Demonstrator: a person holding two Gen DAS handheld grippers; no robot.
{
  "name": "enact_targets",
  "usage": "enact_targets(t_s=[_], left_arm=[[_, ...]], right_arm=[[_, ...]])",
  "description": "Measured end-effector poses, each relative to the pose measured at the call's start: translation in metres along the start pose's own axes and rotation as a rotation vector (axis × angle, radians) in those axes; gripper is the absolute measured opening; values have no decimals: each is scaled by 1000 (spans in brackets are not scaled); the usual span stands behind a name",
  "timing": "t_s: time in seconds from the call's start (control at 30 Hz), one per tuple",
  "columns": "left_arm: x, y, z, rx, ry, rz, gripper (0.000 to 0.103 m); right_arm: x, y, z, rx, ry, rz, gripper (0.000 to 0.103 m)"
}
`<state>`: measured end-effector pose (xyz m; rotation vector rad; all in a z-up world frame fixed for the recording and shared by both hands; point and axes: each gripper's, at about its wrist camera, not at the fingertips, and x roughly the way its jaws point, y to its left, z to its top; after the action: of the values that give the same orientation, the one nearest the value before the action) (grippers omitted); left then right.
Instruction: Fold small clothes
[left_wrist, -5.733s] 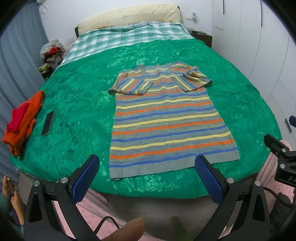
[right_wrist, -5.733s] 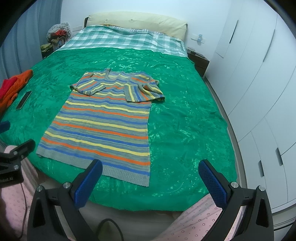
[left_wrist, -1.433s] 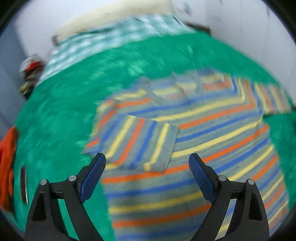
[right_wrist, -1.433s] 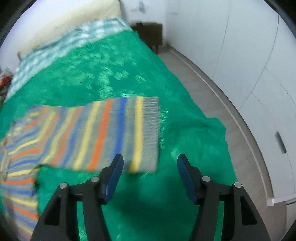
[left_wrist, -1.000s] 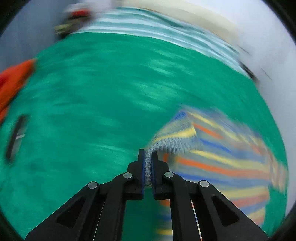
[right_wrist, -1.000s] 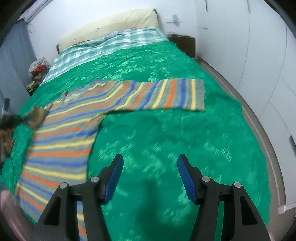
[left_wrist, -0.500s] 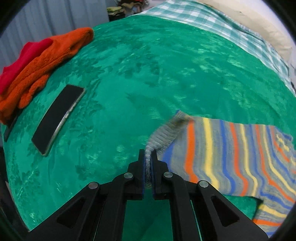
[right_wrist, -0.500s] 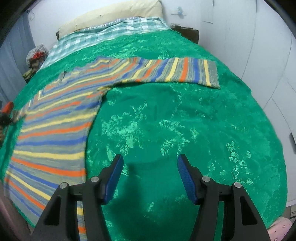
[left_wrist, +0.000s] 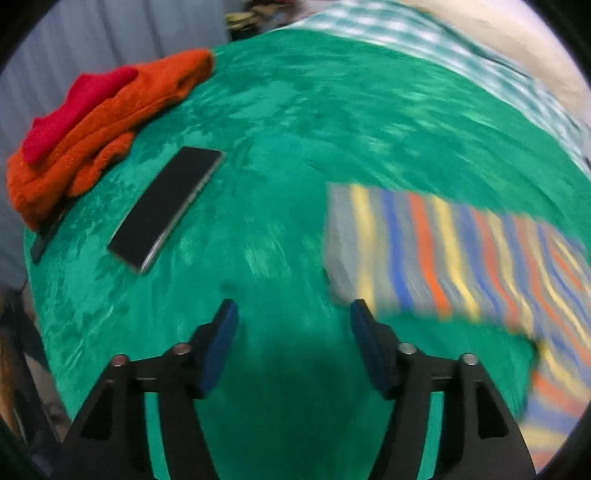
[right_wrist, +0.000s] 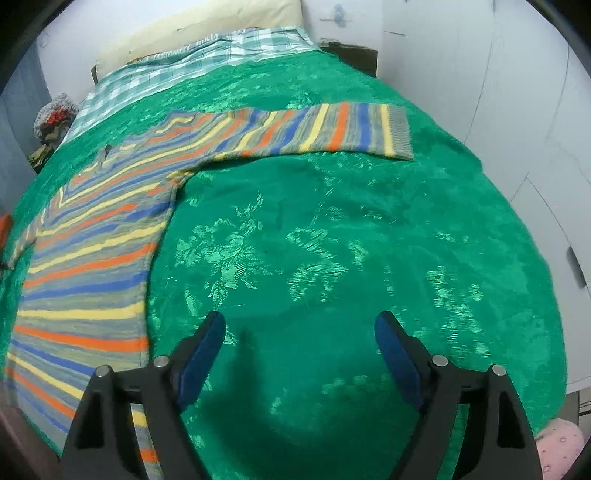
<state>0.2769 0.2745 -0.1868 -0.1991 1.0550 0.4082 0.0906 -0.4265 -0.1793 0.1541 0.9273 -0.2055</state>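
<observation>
Sleeves spread, folding not begun

The striped sweater (right_wrist: 92, 236) lies flat on the bed (right_wrist: 332, 240); both the left gripper (left_wrist: 293, 332) and right gripper (right_wrist: 300, 341) have just been opening, fingers apart, holding nothing.

Striped sweater (right_wrist: 110, 206) is showing grey, blue, orange, yellow bands; bedspread (right_wrist: 332, 229) is showing green floral sheen; folded cloths (left_wrist: 96, 122) are showing orange and red; phone (left_wrist: 166, 206) is showing black.

One striped sweater (right_wrist: 110, 221), one black phone (left_wrist: 166, 206), one orange garment (left_wrist: 103, 122) with one red garment (left_wrist: 74, 107) on it, two grippers: left gripper (left_wrist: 293, 328), right gripper (right_wrist: 300, 339).
</observation>
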Motion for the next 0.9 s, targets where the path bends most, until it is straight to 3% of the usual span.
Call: enact_targets(t_s=[0.1,0.17,0.27,0.33,0.4,0.47,0.53,0.57,0.6,0.67,0.73,0.8,0.9], left_arm=[[-42,-21,-50,134,11,-142,70],[-72,-41,-88,225,8,-249,72],[-110,-82,-152,387,17,-421,75],[-124,-117,-199,518,43,-502,75],[-122,-138,-232,608,85,-519,68],[-106,-146,-257,636,180,-492,62],[-102,-138,-268,621,191,-452,62],[-104,-134,-269,623,206,-444,62],[-108,-130,-269,630,230,-428,62],[-119,-120,-265,643,221,-385,62],[-132,-112,-261,640,158,-357,73],[-150,-107,-256,597,67,-362,98],[-156,-111,-227,512,-76,-386,101]], right_arm=[[-14,-3,2,-18,23,17,82],[-24,0,-1,-29,63,74,82],[-43,23,-9,-89,121,235,82],[-52,47,-15,-164,127,297,78],[-57,76,-23,-242,128,372,75],[-49,97,-35,-280,174,437,71],[-25,110,-53,-290,297,464,66],[-6,111,-69,-282,418,420,66],[0,110,-78,-280,466,389,65],[-7,109,-86,-297,458,348,63],[-26,110,-86,-305,435,319,62],[-46,110,-77,-295,338,318,64],[-63,101,-61,-188,164,307,84]])
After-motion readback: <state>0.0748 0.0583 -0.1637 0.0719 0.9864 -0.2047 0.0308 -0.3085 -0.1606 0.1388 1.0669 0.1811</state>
